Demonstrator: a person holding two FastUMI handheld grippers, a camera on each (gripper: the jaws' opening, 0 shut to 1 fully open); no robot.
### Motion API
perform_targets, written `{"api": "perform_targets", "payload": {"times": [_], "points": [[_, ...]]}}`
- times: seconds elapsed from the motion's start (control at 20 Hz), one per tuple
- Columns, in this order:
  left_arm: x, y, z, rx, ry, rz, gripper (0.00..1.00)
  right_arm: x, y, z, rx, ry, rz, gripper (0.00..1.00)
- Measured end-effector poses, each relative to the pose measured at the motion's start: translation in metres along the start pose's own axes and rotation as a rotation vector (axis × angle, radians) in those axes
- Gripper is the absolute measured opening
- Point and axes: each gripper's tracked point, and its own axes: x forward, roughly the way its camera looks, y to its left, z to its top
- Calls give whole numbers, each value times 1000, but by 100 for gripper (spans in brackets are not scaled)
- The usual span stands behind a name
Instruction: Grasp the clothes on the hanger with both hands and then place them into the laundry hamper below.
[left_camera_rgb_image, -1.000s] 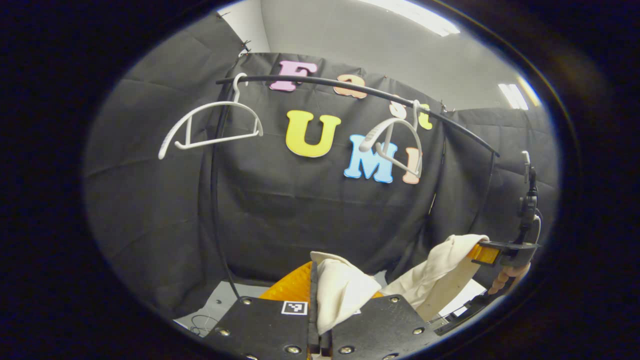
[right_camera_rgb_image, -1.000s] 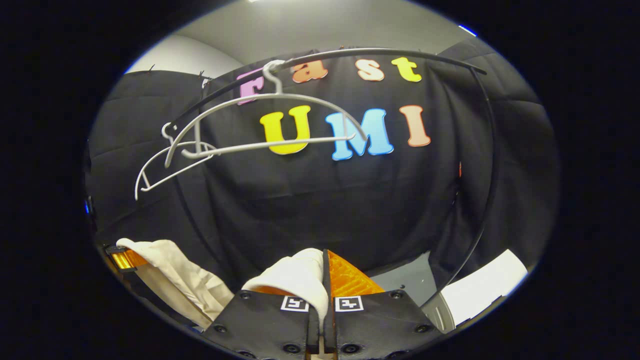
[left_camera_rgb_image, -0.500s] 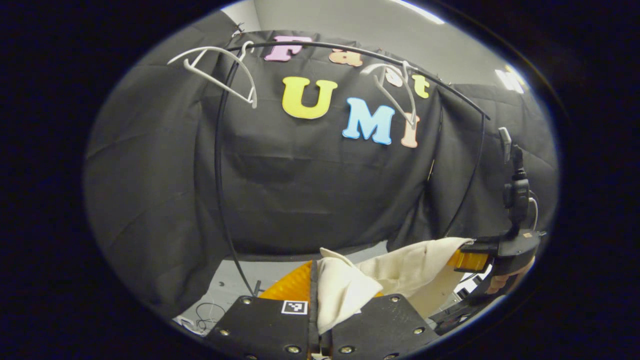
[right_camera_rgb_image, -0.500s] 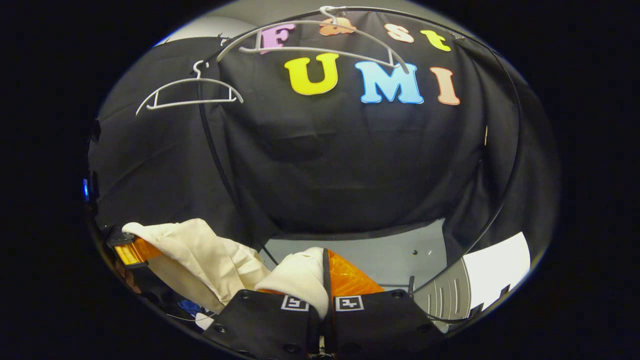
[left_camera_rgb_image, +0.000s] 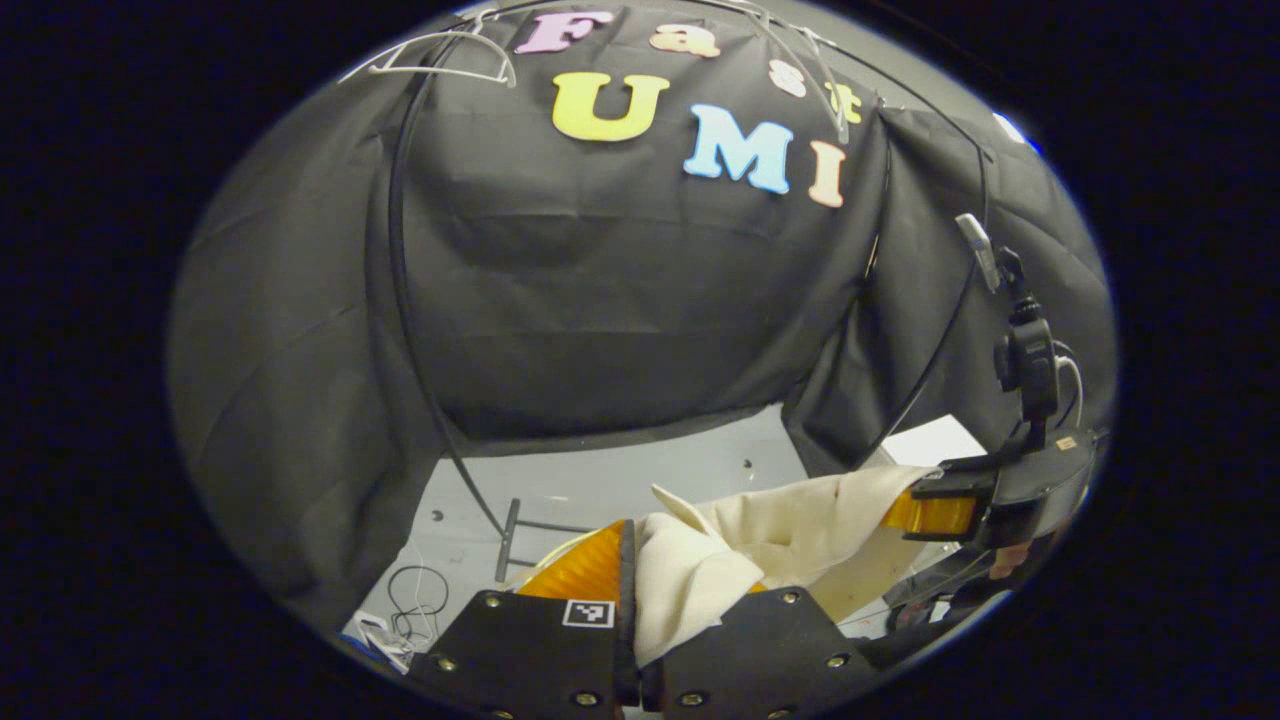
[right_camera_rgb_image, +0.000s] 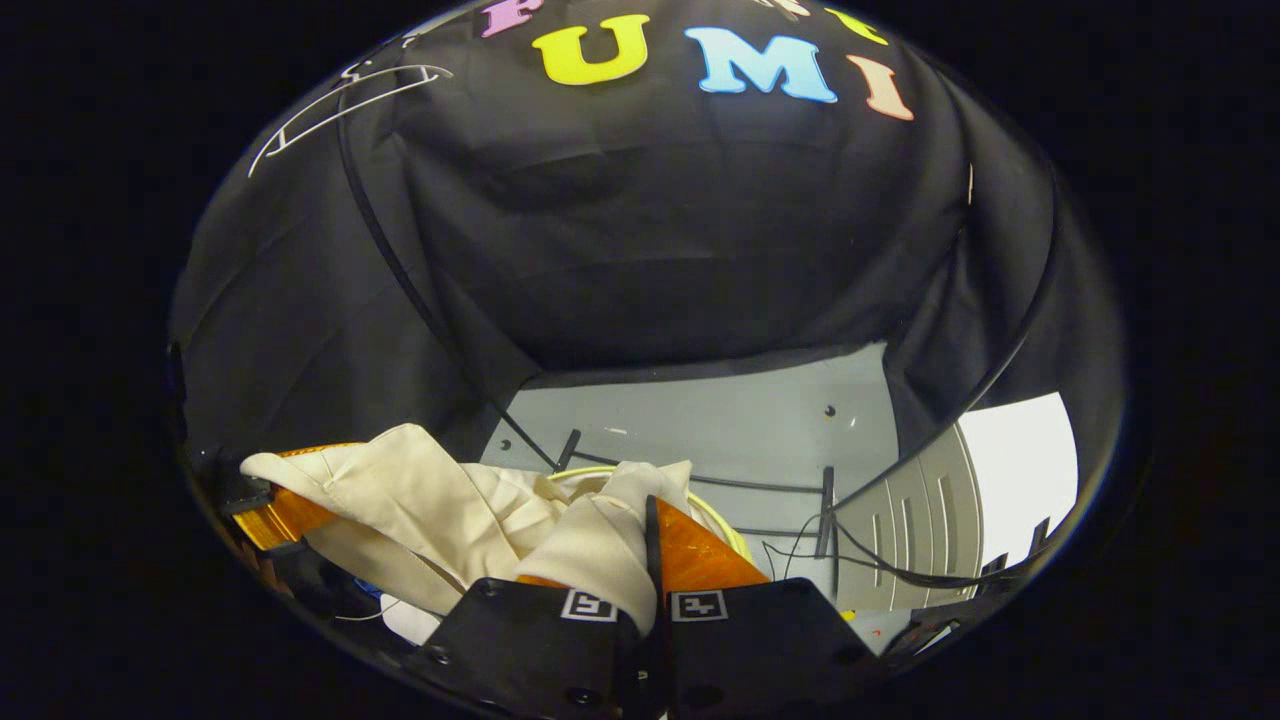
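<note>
The cream garment is off the hangers and hangs slack between both tools, well below the rail. The left gripper and right gripper are each clamped on a fold. A yellow rim beneath the garment is probably the hamper. Lowering and release remain.

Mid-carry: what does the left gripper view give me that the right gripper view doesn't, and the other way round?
Left gripper view: the hand holding the right gripper, and a cable coil on the floor.
Right gripper view: a slatted white panel, and the left gripper at the garment's far end.
Both: the cream garment pinched shut in each gripper, a yellow rim below it, hangers on the rack above.
</note>
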Motion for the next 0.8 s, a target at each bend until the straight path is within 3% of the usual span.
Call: {"api": "perform_targets", "payload": {"times": [0.6,0.7,0.75,0.8], "points": [[44,33,-60,-20,163,90,5,34,-2,-48,1,153,-2,14],[44,35,-68,-7,190,98,5,31,1,-51,6,166,7,7],[45,36,-69,-10,190,96,12,29,0,-49,6,169,8,27],[47,36,-70,-17,188,95,10,27,-1,-49,6,172,7,33]]}}
